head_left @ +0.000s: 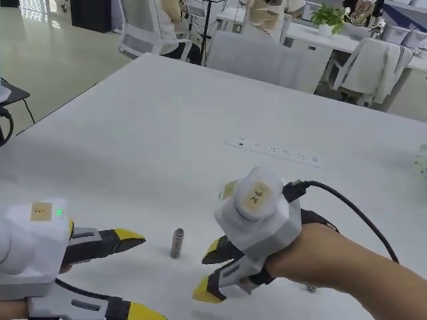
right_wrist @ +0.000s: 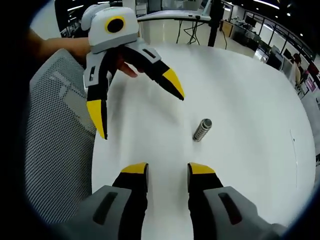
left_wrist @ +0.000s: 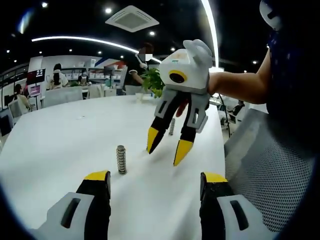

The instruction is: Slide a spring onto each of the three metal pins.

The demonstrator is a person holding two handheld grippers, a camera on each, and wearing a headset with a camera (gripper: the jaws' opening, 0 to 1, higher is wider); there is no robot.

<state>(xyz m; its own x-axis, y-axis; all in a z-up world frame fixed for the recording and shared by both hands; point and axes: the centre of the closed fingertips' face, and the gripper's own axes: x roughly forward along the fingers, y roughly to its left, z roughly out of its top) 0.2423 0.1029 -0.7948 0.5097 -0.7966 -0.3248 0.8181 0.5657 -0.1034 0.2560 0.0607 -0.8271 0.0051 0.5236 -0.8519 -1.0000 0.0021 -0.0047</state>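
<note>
My left claw [head_left: 143, 275] sits at the lower left of the head view. It is wide open and holds nothing. My right claw [head_left: 205, 273] is at the lower middle, pointing at the left one. It is open too, but less wide, and it is empty.

Between the 2 claws, 1 spring [head_left: 177, 243] stands straight up on the white bench [head_left: 200, 120]. It is near both claws and touches neither. It looks like it sits on a pin, but I cannot tell for sure.

In the left claw view, another spring [left_wrist: 172, 126] stands just behind my right claw, near the middle of the frame.

I think I am between springs now, with at least 1 of the 3 left to do. Next I need to find a loose spring, close 1 claw softly on it, keep it straight and push it down over a bare pin.
</note>
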